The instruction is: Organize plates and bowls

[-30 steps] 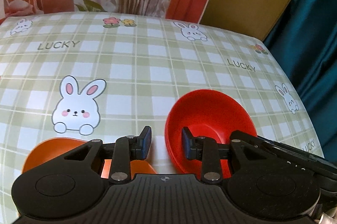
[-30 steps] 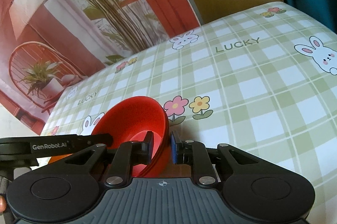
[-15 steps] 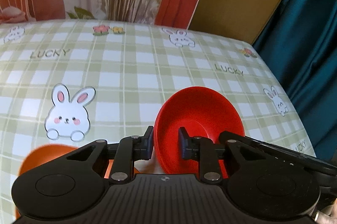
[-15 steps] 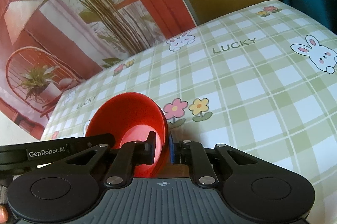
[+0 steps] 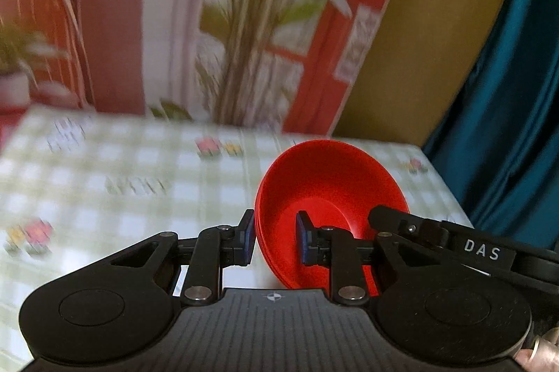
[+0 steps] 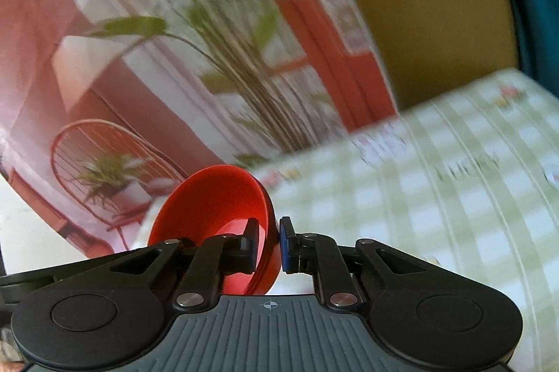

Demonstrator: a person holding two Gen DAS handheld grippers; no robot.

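Note:
A red bowl (image 5: 332,180), which looks like a stack of nested bowls, hangs tilted above the checked tablecloth (image 5: 139,169). My left gripper (image 5: 276,242) is shut on its left rim, one pad outside and one inside. The right gripper's body (image 5: 454,242) reaches in from the right side of the same bowl. In the right wrist view the red bowl (image 6: 216,197) tips to the left, and my right gripper (image 6: 269,246) is shut on its right rim. Its underside is hidden in both views.
The green-checked table (image 6: 419,197) stretches ahead, blurred by motion. Behind it hangs a printed backdrop with a plant (image 5: 244,40) and a red chair. A yellow wall and a teal curtain (image 5: 506,92) close the right side.
Both grippers have risen with the red bowl, which now hangs clear of the table. The left jaws closed onto its rim. The orange bowl at lower left has dropped out of view.

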